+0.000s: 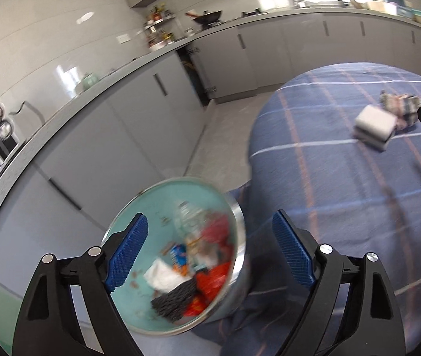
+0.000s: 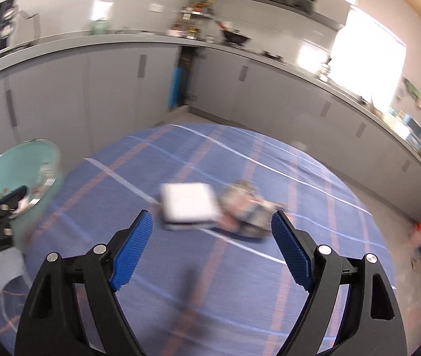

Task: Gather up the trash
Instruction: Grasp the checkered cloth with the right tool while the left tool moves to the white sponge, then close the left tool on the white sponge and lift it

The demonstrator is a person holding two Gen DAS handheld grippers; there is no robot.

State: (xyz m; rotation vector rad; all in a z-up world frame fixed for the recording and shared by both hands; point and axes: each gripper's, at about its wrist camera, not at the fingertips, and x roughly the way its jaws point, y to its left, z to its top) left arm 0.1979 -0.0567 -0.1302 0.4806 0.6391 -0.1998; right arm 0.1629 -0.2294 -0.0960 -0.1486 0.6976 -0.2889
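**Both grippers empty, two bits of trash left on the table**

While both views are pretty smeared, the basics are readable. Starting with the right gripper (image 2: 212,249): its blue pads are spread wide with nothing between them, and it's angled down at the blue plaid tablecloth (image 2: 314,267). Just ahead of its fingertips sits a white flat packet (image 2: 187,201), and touching that on its right is a crumpled wrapper (image 2: 247,210), closer to the right finger. Can't tell what either one is exactly, too blurry.

The left gripper (image 1: 210,246) is also spread open and holding nothing. Right in front of it, partly behind its left finger, is the teal-lined metal trash bin (image 1: 177,267), standing off the table edge, already loaded with red, white and grey scraps. From this side the packet and wrapper lie well apart from it, far across the cloth.

If I were doing it: the right gripper looks best placed for the next pickup. I'd go for one item at a time, bracket the packet by its edges, and avoid pinching the cloth along with it. The crumpled one probably squashes, so close fully.
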